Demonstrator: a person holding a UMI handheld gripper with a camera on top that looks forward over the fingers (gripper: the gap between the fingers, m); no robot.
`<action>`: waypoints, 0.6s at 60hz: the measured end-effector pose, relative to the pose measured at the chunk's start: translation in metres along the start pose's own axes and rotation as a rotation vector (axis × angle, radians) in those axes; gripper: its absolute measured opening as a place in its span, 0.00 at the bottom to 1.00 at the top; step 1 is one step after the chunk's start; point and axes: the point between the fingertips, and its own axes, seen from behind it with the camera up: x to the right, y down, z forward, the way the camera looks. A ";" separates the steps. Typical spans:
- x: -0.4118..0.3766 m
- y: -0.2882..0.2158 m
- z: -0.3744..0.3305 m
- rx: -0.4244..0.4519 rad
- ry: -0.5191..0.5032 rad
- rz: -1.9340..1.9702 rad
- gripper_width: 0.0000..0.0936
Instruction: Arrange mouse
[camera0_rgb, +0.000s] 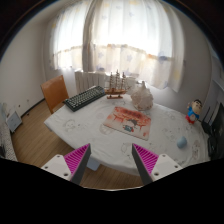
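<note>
A small pale blue mouse (181, 143) lies near the right end of the white table (90, 125), beyond and to the right of my fingers. A pink mat or book (128, 122) lies at the table's middle, straight ahead. My gripper (110, 153) is open and empty, held off the near edge of the table, with nothing between its magenta pads (77, 160). The mouse is well apart from both fingers.
A dark keyboard (84, 97) lies at the far left of the table, with a model ship (117, 85) and a white object (142, 98) behind the mat. A wooden chair (54, 93) stands at left. A blue figure (196, 110) is at right. Curtained windows are behind.
</note>
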 end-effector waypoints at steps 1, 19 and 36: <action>0.002 0.001 0.000 -0.002 0.007 0.003 0.91; 0.112 0.035 0.001 -0.030 0.161 0.104 0.91; 0.238 0.083 -0.018 -0.055 0.363 0.234 0.91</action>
